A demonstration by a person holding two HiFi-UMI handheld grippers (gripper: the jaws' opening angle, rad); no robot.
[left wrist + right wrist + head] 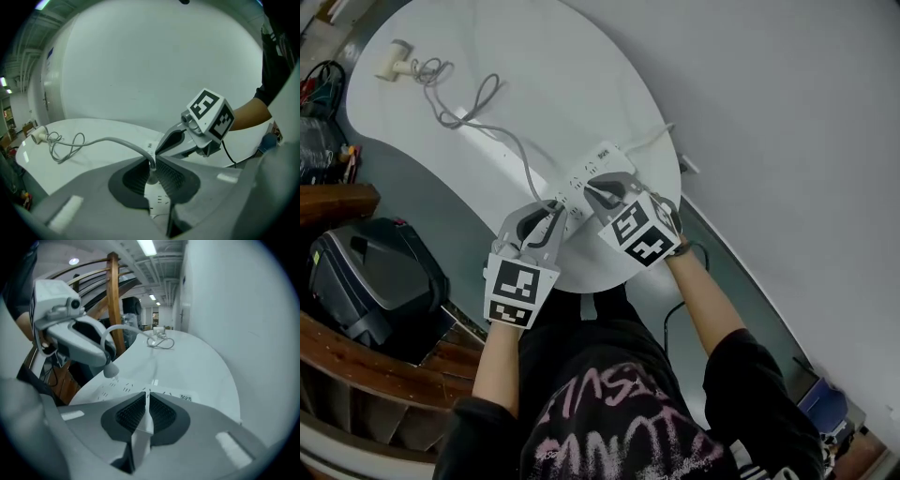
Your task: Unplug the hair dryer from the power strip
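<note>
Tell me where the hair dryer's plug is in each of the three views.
Head view: plug just left of centre, in the left gripper.
Left gripper view: plug bottom centre, between the jaws.
Right gripper view: plug left of centre, just above the power strip.
Shared landmark: power strip.

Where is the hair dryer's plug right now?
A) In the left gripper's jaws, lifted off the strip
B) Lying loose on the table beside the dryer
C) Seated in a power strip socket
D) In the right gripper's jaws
A: the left gripper is shut on the plug, which the right gripper view shows hanging clear above the power strip.
</note>
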